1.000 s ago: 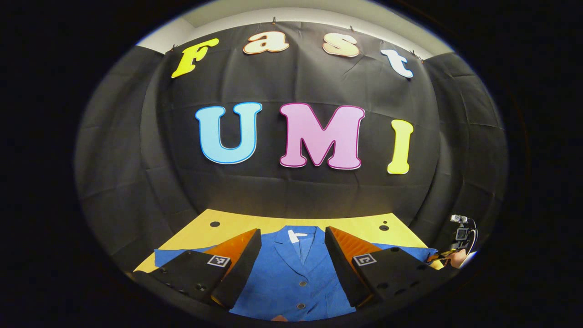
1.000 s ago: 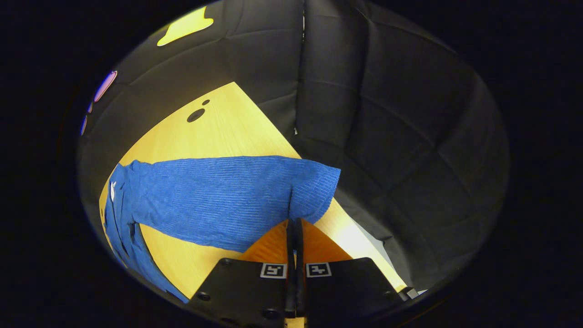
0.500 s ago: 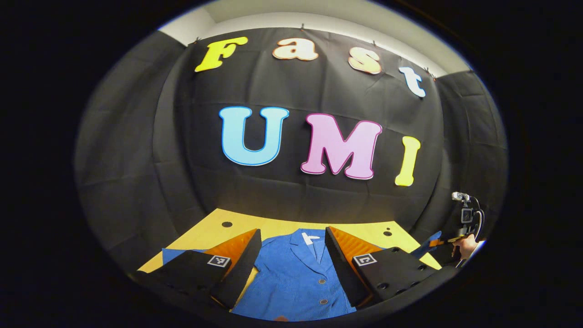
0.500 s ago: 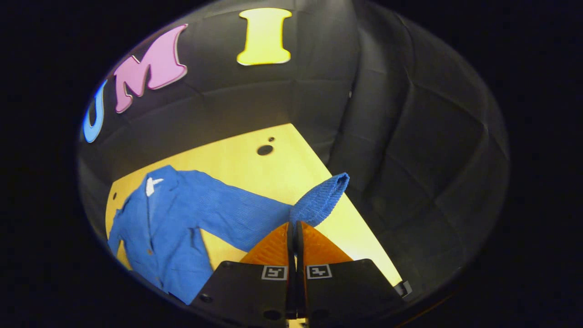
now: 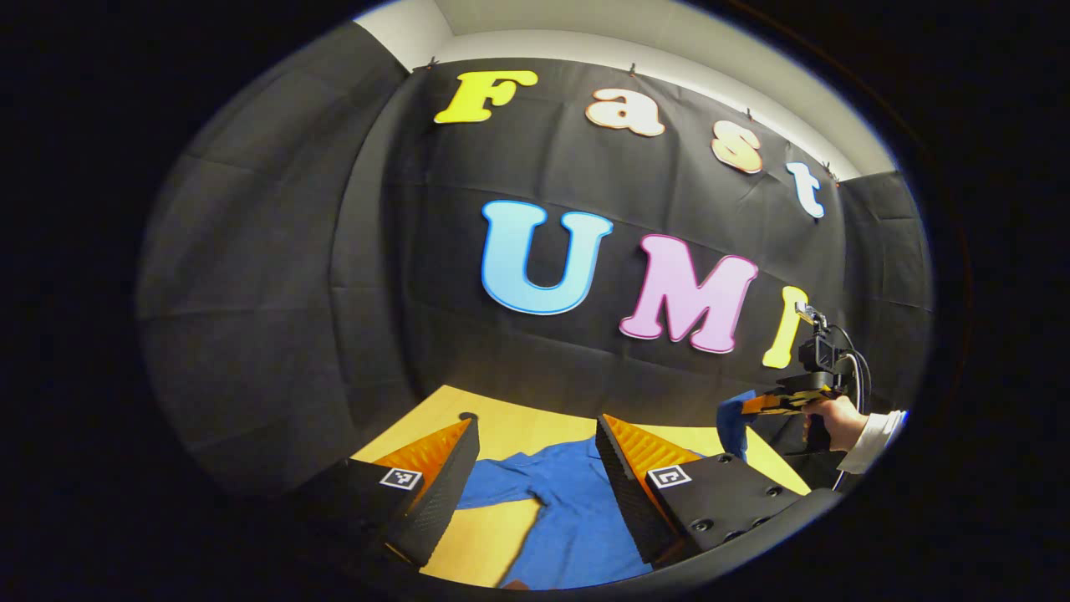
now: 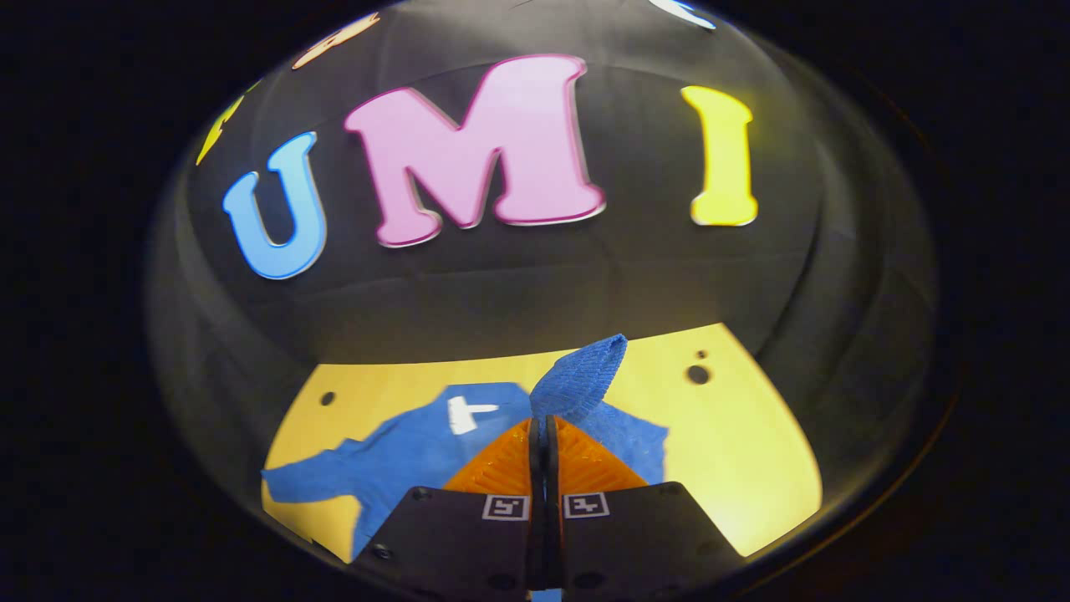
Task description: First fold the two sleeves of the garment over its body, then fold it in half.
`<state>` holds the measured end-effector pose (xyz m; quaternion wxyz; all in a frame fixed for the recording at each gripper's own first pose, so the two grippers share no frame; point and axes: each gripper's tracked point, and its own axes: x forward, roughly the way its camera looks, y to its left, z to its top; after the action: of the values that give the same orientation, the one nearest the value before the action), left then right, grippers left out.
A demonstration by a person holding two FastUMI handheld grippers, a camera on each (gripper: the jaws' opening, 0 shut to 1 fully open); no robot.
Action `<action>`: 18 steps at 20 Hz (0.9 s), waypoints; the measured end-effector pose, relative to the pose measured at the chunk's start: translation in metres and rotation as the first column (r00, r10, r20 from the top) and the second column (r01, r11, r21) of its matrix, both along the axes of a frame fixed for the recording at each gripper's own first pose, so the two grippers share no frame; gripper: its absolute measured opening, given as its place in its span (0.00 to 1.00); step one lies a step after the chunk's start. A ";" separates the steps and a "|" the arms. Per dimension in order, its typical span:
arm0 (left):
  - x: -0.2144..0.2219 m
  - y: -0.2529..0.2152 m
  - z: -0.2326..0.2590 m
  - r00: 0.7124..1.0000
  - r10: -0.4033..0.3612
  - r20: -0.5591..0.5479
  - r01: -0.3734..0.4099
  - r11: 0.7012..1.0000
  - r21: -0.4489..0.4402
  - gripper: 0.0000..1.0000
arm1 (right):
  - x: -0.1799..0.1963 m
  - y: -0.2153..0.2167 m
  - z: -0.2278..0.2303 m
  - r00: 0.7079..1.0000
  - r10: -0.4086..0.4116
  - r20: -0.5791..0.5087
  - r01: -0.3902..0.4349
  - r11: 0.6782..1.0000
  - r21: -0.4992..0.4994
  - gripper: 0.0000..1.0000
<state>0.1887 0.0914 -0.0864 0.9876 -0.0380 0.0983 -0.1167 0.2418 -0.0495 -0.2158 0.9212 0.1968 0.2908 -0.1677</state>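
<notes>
A blue buttoned jacket [image 6: 418, 447] lies flat on the yellow table [image 6: 736, 451], collar toward the back wall, one sleeve [image 6: 305, 483] stretched out to the left. My right gripper [image 6: 542, 425] is shut on the cuff of the other sleeve [image 6: 581, 380], which it holds up above the jacket's body. In the left gripper view that gripper [image 5: 746, 407] and its hand [image 5: 832, 418] hang at the right, with the blue cuff [image 5: 732, 422] drooping from it. My left gripper [image 5: 535, 431] stands open above the jacket [image 5: 577, 502], nothing between its fingers.
Small round holes [image 6: 696, 374] mark the tabletop near its back corners. Black cloth walls close the table in behind and at both sides. A white cuffed sleeve [image 5: 873, 439] of the person shows at the right edge of the left gripper view.
The right gripper has lifted the sleeve cuff off the table and carried it in over the jacket's body. The left gripper has turned toward the left side of the table, still open.
</notes>
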 end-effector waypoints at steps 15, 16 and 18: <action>0.012 0.125 -0.093 0.959 0.241 -0.151 -0.213 0.961 0.178 0.80 | 0.084 0.222 -0.169 0.986 0.142 -0.087 -0.062 0.797 0.601 0.00; 0.014 0.125 -0.098 0.960 0.232 -0.155 -0.204 0.963 0.178 0.81 | 0.079 0.237 -0.169 0.980 0.179 -0.088 -0.078 0.749 0.658 0.11; 0.026 0.125 -0.112 0.964 0.213 -0.160 -0.186 0.968 0.169 0.81 | 0.071 0.249 -0.157 0.971 0.232 -0.058 -0.129 0.712 0.691 0.37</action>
<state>0.2150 0.2164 -0.1986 0.9816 0.0178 0.1901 -0.0045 0.3126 0.1994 -0.3730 0.7735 0.4795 0.4136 0.0282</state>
